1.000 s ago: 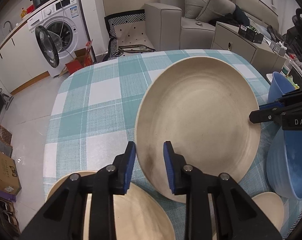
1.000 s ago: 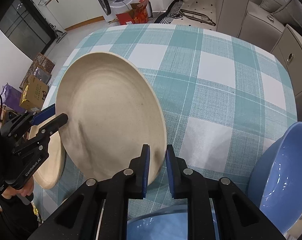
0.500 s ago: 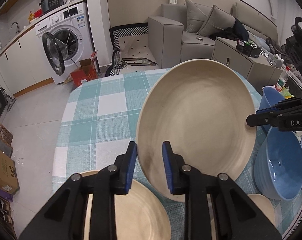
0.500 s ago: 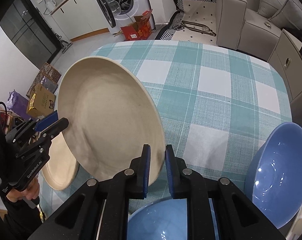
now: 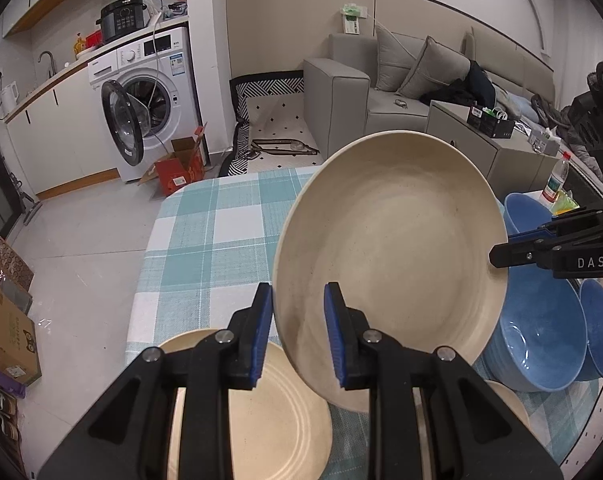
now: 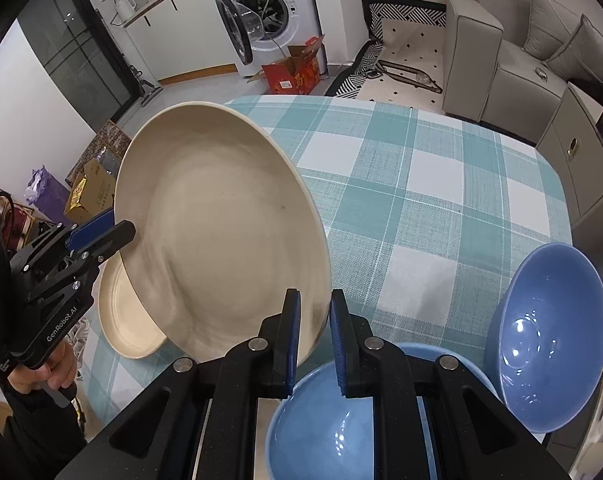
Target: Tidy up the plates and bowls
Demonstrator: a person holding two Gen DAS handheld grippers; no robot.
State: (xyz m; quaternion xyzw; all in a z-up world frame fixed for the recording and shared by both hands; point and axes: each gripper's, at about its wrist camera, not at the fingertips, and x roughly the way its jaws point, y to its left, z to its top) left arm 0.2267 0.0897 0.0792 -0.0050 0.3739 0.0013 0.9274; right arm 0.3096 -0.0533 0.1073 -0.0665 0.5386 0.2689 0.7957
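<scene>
1. Left wrist view: left hand-held gripper pinches the large cream plate by its rim, raised tilted above the counter.
2. Right hand-held gripper pinches the opposite rim.

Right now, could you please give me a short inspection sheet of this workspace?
Surface: table under a teal-and-white checked cloth.
Job's things: large beige plate held tilted above the table; second beige plate lying flat; blue bowls at the right.
Clutter: water bottle beyond the bowls.
Grippers: left gripper and right gripper each shut on opposite rims of the large plate.
Cables: a cord hangs in front of the washing machine.
Surroundings: grey sofa, red carton, cardboard boxes on the floor.
</scene>
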